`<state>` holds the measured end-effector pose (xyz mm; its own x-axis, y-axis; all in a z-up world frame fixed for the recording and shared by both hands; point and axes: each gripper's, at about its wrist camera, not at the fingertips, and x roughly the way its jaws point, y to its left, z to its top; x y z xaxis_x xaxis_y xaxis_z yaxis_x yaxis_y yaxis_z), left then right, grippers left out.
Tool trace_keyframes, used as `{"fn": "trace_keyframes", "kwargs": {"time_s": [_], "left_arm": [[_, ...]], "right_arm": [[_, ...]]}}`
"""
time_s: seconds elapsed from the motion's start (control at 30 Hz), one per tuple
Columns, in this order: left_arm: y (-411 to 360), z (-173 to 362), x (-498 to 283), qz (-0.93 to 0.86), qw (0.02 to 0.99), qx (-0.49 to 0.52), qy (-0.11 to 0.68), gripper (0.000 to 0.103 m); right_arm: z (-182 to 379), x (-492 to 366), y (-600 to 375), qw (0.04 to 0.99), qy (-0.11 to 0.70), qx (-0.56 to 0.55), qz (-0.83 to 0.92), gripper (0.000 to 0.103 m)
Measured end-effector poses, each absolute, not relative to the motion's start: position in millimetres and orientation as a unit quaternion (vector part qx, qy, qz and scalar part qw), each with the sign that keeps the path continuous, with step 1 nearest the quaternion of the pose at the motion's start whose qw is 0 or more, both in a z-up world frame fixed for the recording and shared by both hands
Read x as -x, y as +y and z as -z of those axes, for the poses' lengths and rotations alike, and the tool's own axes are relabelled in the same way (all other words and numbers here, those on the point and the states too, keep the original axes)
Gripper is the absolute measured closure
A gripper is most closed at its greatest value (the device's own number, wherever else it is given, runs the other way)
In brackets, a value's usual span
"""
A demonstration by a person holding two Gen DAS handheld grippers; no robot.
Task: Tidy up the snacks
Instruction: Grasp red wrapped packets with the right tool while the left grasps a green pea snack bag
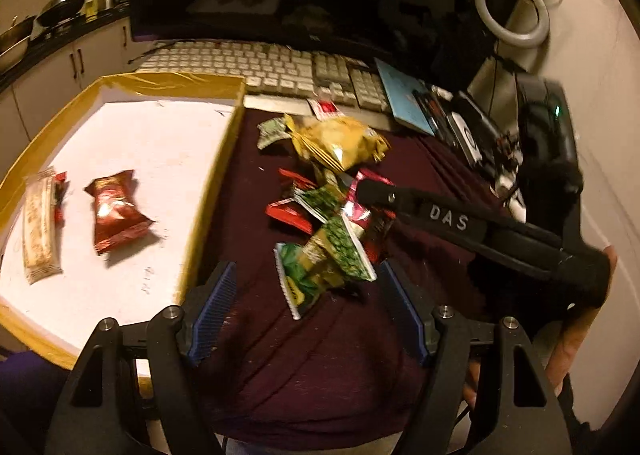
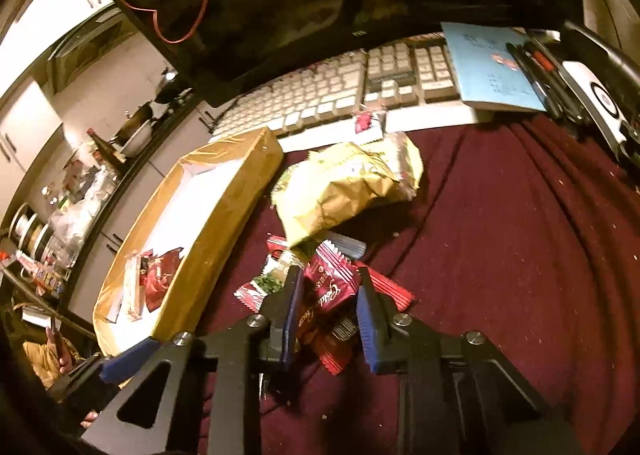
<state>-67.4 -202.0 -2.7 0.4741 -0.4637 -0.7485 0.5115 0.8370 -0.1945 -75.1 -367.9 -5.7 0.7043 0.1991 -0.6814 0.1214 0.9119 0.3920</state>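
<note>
Tray-side is the direction that matters: the shallow white tray with yellow-taped cardboard walls [image 2: 224, 215] lies to the left of the right gripper [image 2: 328, 307], and its near wall stands just beside the snack pile on the dark maroon cloth [image 2: 500, 255]. That gripper's blue pads have closed to a narrow gap on a dark red crinkled foil wrapper with gold script [image 2: 328, 295], which sits between the jaws, its long axis running roughly along the fingers; the pads look to be pressing its sides, so I judge it gripped though not yet lifted off the packets beneath. The coming move, as I read it, is a lift and a swing leftward over the yellow wall, and the wrapper must rise above that wall's top edge first. The left gripper [image 1: 308, 311] stands wide with nothing between its pads, hovering just short of the green-and-white pea snack packets [image 1: 332, 255], near the tray's wall. A crumpled yellow bag [image 2: 352, 183] lies beyond the pile, towards the white keyboard [image 2: 340, 91]. Two packets already lie in the tray: a red foil one [image 1: 114, 211] and a pale long bar [image 1: 38, 227]
</note>
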Motion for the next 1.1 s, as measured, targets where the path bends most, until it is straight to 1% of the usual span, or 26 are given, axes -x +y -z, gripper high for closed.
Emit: {"fn": "trace_keyframes", "kwargs": {"time_s": [0.13, 0.23, 0.37, 0.4, 0.43, 0.47, 0.5, 0.53, 0.57, 0.6, 0.77, 0.9, 1.03, 1.1], "left_arm": [[-216.9, 9.7, 68.4, 0.288, 0.854, -0.061, 0.430, 0.030], [-229.7, 17.1, 66.0, 0.294, 0.848, -0.082, 0.433, 0.030], [-242.6, 23.6, 62.8, 0.291, 0.850, -0.101, 0.427, 0.031], [-243.2, 25.4, 59.8, 0.288, 0.849, -0.098, 0.431, 0.033], [-241.3, 27.1, 56.1, 0.288, 0.849, -0.086, 0.435, 0.040], [-239.3, 28.9, 53.6, 0.288, 0.847, -0.079, 0.439, 0.052], [-234.9, 30.6, 50.3, 0.287, 0.846, -0.068, 0.445, 0.052], [-231.6, 30.7, 49.2, 0.288, 0.847, -0.058, 0.444, 0.054], [-228.3, 29.7, 48.8, 0.289, 0.847, -0.049, 0.443, 0.059], [-224.3, 27.8, 48.9, 0.289, 0.848, -0.038, 0.443, 0.061], [-207.1, 11.9, 56.7, 0.309, 0.850, 0.010, 0.427, 0.062], [-183.6, -12.5, 62.9, 0.311, 0.860, 0.058, 0.400, 0.062], [-142.4, -35.2, 61.8, 0.284, 0.875, 0.115, 0.374, 0.062], [-116.4, -42.6, 60.3, 0.237, 0.896, 0.128, 0.353, 0.062]], "right_arm": [[-1.5, 81.4, -366.6, 0.911, 0.362, -0.195, -0.032, 0.096], [-7.3, 88.1, -374.9, 0.917, 0.338, -0.208, -0.039, 0.098], [-9.7, 94.4, -392.3, 0.921, 0.310, -0.233, -0.034, 0.099], [-9.5, 95.0, -394.7, 0.922, 0.305, -0.237, -0.033, 0.099], [-8.2, 95.9, -397.0, 0.921, 0.302, -0.242, -0.035, 0.099], [-5.9, 96.3, -398.7, 0.921, 0.300, -0.246, -0.037, 0.099], [-4.2, 96.1, -399.6, 0.920, 0.302, -0.248, -0.037, 0.099], [-3.0, 95.5, -401.4, 0.918, 0.303, -0.254, -0.041, 0.099], [-3.3, 96.7, -401.8, 0.918, 0.300, -0.257, -0.045, 0.099], [-4.2, 97.9, -402.1, 0.918, 0.295, -0.259, -0.049, 0.099], [-9.7, 105.8, -395.4, 0.928, 0.278, -0.241, -0.056, 0.100], [-21.8, 114.0, -385.3, 0.936, 0.269, -0.221, -0.050, 0.101], [-40.9, 122.3, -374.1, 0.937, 0.257, -0.223, -0.073, 0.101], [-54.6, 124.7, -361.8, 0.939, 0.251, -0.215, -0.091, 0.101]]}}
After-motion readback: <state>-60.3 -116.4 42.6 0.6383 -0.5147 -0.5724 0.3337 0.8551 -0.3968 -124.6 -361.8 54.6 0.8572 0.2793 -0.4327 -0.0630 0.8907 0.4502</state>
